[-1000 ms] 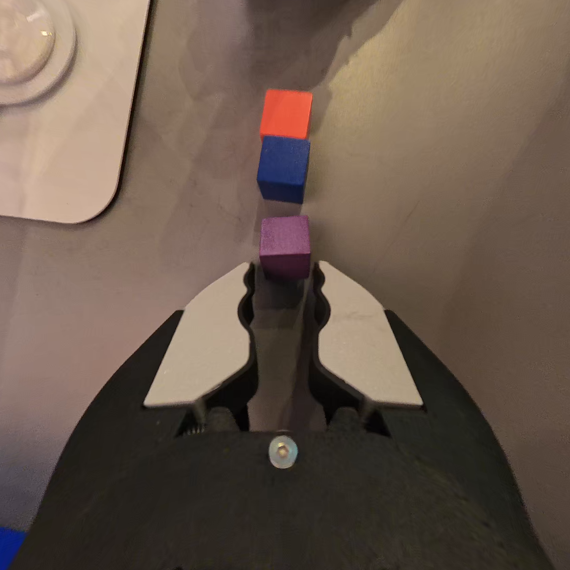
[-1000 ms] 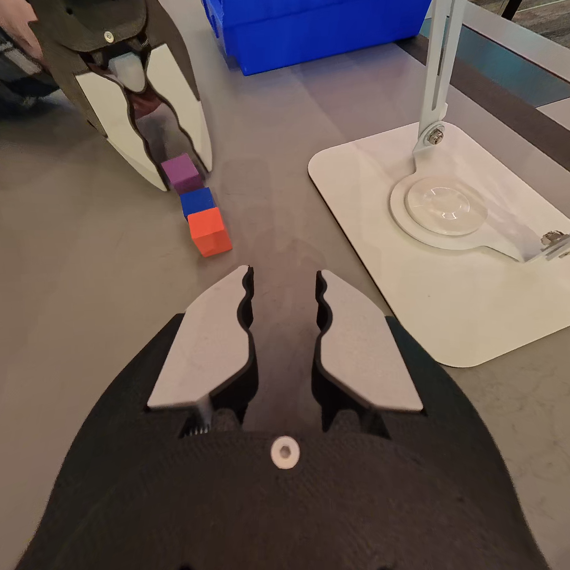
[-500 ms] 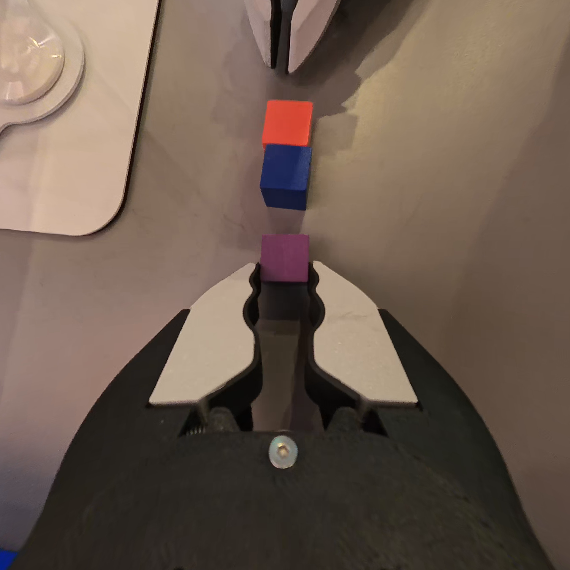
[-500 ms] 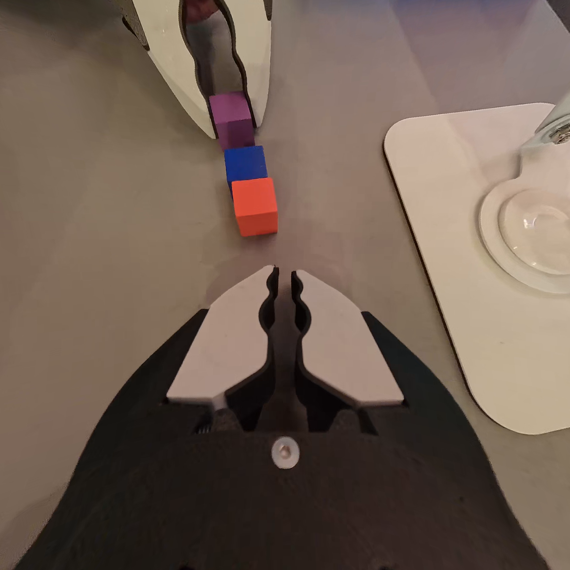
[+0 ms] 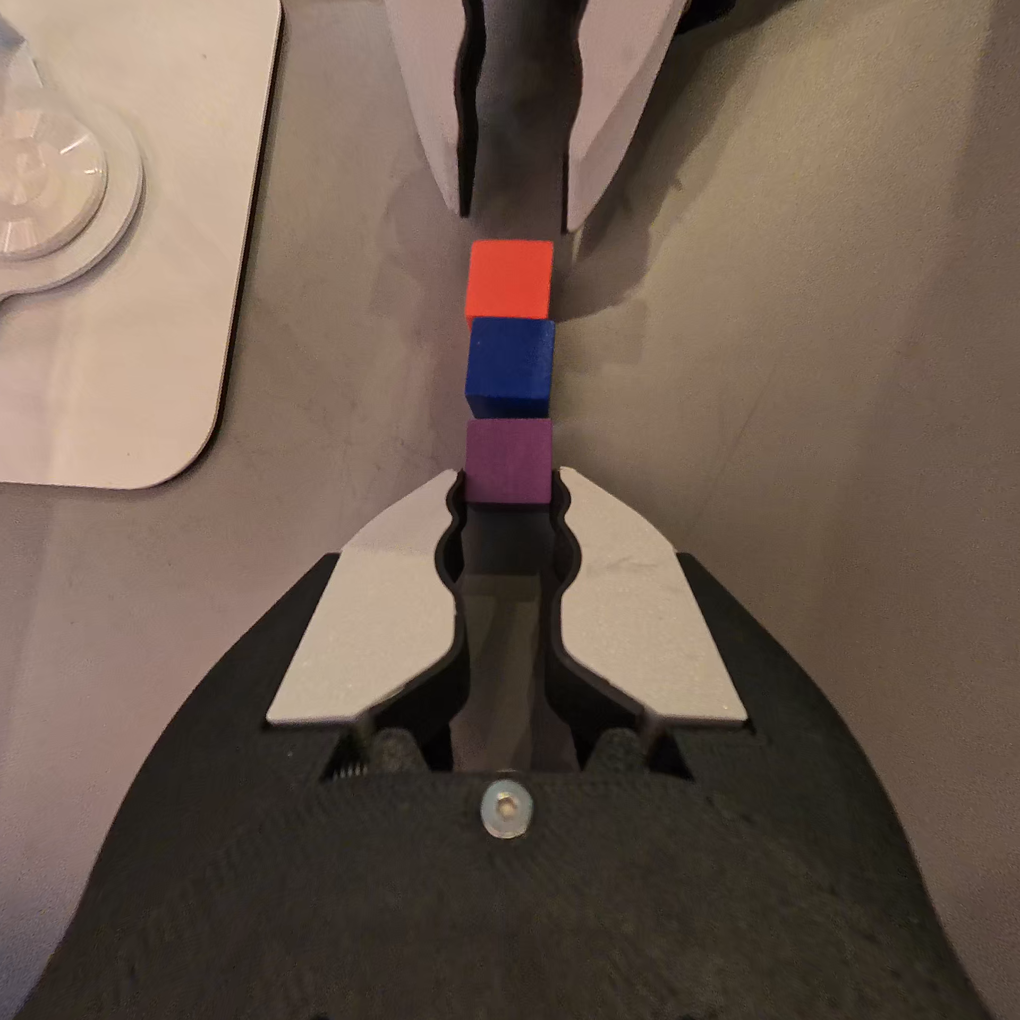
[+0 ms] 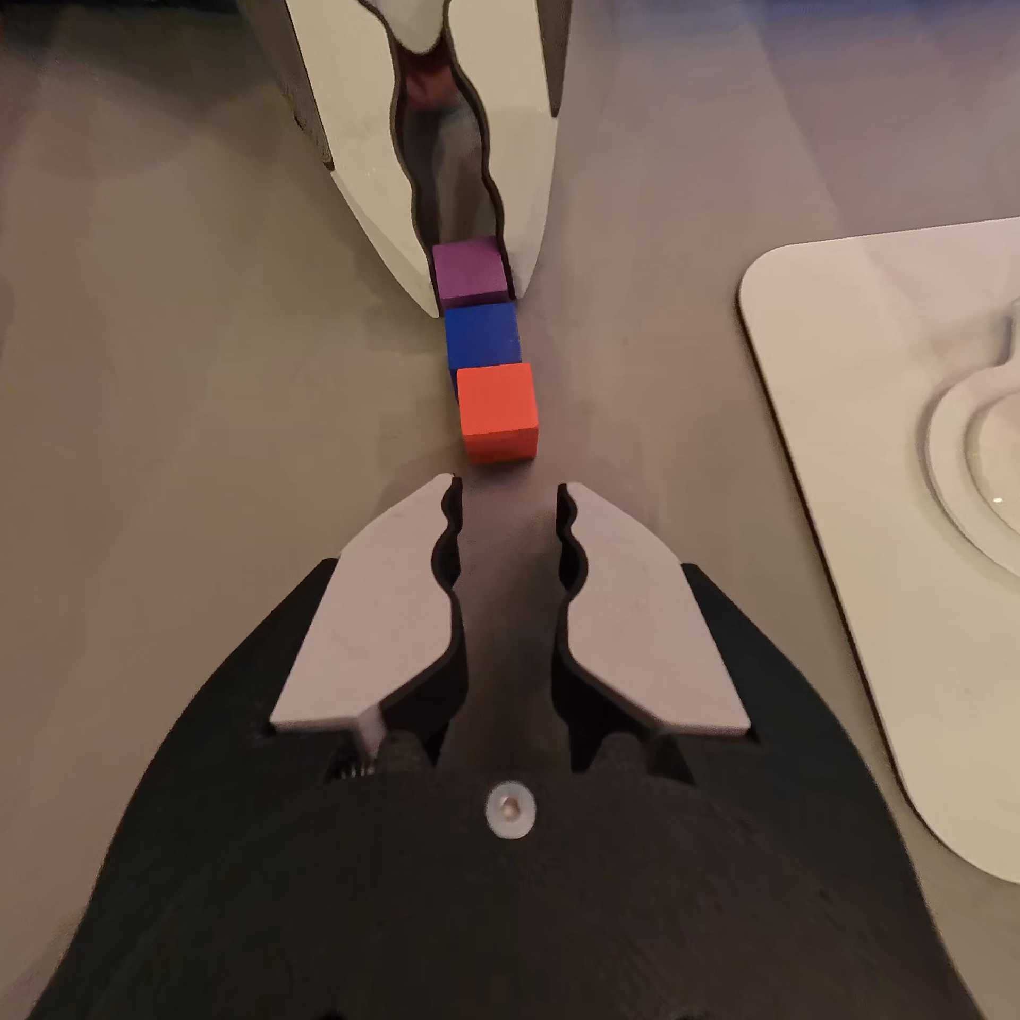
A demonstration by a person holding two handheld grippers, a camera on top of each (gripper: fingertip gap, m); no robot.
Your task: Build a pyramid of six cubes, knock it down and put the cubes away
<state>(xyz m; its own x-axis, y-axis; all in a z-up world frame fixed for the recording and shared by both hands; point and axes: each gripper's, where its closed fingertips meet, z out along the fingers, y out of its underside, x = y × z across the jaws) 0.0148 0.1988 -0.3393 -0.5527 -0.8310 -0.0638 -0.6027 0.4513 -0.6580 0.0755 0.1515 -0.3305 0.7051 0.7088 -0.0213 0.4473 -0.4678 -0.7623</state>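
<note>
Three cubes lie in a touching row on the grey table: orange, blue and purple. My left gripper is shut on the purple cube, with both fingertips pressed on its sides. The right wrist view confirms this: the purple cube sits between the left gripper's tips, next to the blue cube and the orange cube. My right gripper is open and empty, its tips just short of the orange cube. It also shows at the top of the left wrist view.
A white base plate with a clear round disc lies beside the row. It is on the right in the right wrist view. The two grippers face each other along the row. Some 8 centimetres of space lies between my two pairs of fingers.
My left gripper closed on the purple cube and brought it against the blue one. My right gripper came nearer the orange cube, closing on air and then opening again.
</note>
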